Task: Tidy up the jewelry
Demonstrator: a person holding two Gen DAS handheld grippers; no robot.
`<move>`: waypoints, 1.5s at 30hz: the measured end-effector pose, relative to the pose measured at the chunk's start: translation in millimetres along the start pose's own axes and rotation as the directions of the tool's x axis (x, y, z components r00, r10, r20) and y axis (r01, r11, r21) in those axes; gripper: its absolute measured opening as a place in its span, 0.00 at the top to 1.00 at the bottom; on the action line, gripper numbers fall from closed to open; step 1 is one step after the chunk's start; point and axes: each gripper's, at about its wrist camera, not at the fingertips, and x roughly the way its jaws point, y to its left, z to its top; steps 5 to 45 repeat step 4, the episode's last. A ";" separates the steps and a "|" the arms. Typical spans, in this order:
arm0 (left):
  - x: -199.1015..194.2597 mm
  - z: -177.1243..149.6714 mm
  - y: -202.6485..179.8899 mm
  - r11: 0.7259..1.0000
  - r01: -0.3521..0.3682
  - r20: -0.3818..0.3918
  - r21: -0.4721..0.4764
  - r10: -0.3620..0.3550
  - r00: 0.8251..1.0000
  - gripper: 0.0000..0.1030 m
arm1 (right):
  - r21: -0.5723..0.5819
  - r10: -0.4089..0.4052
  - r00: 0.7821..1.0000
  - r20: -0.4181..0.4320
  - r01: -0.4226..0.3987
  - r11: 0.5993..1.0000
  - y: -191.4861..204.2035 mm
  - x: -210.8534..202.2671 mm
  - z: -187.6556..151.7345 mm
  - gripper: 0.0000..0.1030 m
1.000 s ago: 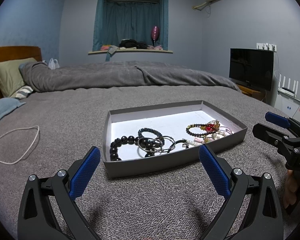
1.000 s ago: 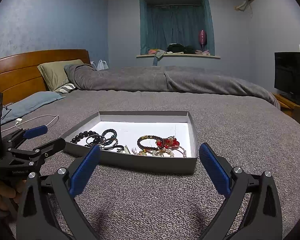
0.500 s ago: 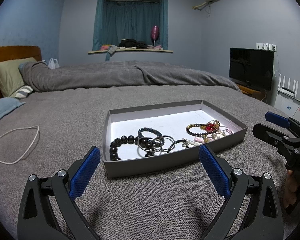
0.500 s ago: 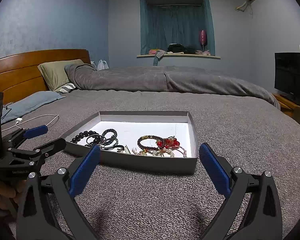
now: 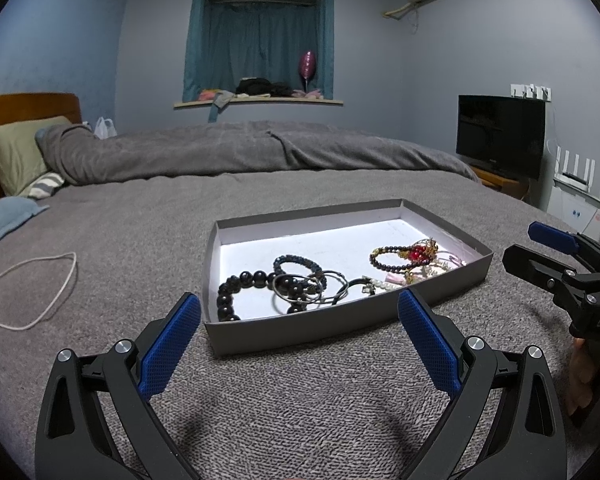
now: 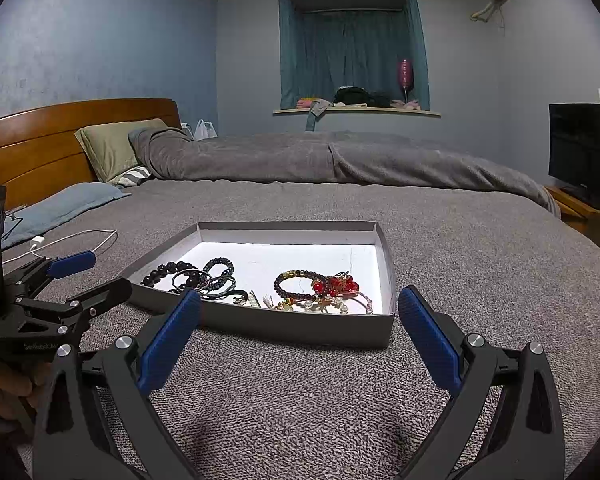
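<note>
Jewelry is all piled along the near wall of the grey tray (image 5: 340, 328), centre of both frames: black bead bracelet (image 5: 236, 288) tangled with metal rings (image 5: 300, 292), red-beaded bracelet (image 6: 316, 284) further right. Left gripper (image 5: 298, 344) and right gripper (image 6: 298, 340) are both spread wide with nothing held, parked short of the tray. One loose piece is probably best singled out and lifted straight up so the tray lip isn't snagged. Plenty of bare blanket (image 6: 480, 264) is left around for laying things out.
</note>
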 end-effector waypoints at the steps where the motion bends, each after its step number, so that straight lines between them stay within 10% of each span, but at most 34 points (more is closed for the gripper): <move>1: -0.1 -0.2 0.2 1.000 0.000 -0.001 0.000 0.000 1.000 0.05 | 0.000 0.000 1.000 0.000 0.000 1.000 -0.3 0.1 0.1 0.05; 45: -0.1 -0.1 0.6 1.000 0.000 -0.001 0.000 0.000 1.000 0.05 | 0.002 0.000 1.000 -0.002 0.000 1.000 -0.4 0.3 0.1 0.05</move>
